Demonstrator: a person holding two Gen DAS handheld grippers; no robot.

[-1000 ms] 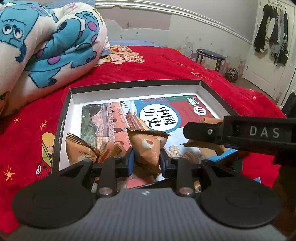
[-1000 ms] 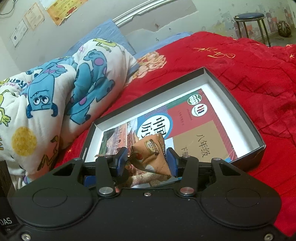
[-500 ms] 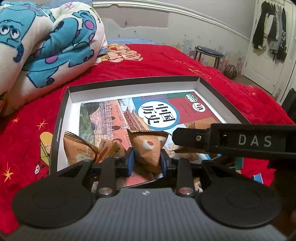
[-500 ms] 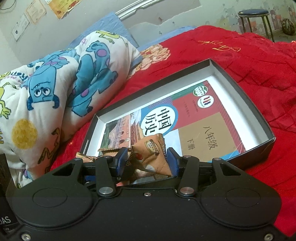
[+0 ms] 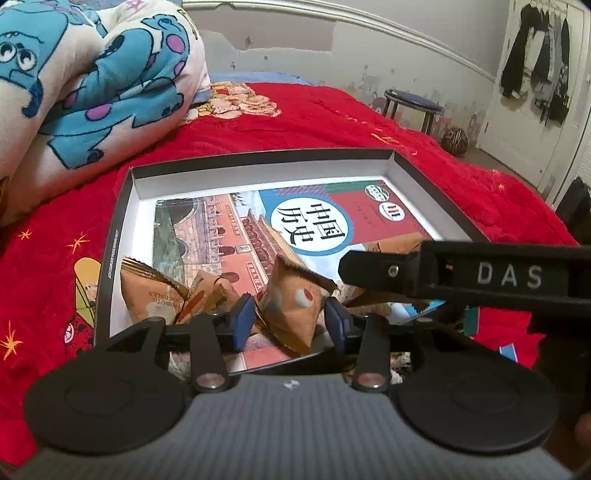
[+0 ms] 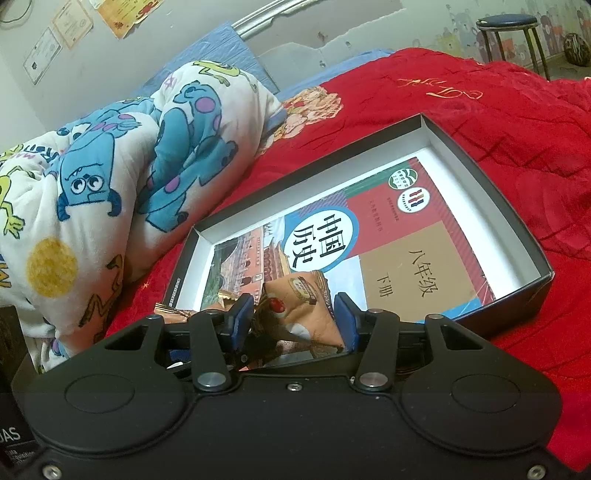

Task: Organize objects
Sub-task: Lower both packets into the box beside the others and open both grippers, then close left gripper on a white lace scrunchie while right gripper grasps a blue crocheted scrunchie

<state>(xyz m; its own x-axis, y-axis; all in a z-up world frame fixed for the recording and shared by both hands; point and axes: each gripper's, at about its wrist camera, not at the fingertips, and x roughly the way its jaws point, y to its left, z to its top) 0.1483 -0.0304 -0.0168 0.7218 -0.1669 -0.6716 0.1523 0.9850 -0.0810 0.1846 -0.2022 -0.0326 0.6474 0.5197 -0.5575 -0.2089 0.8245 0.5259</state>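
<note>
A shallow black box (image 5: 258, 162) with a white inside lies on the red bedspread (image 5: 314, 122), a history textbook (image 5: 314, 225) flat in it. My left gripper (image 5: 290, 326) hangs over the box's near edge and its jaws are opening. A tan snack packet (image 5: 291, 302) sits tilted between the blue pads, with gaps on both sides. Two more tan packets (image 5: 147, 291) lie in the box's near left corner. My right gripper (image 6: 293, 323) is shut on another tan packet (image 6: 303, 306), over the box (image 6: 491, 177) and book (image 6: 406, 236). Its black housing marked DAS (image 5: 506, 277) crosses the left wrist view.
A rolled cartoon quilt (image 5: 92, 74) (image 6: 110, 166) lies on the bed left of the box. A round stool (image 5: 413, 103) (image 6: 506, 22) and a ball (image 5: 454, 138) stand by the far wall. Clothes hang on a door (image 5: 535, 55) at right.
The left jaws have spread apart and their packet has come loose and tipped over. The right gripper keeps its packet gripped and stays in place.
</note>
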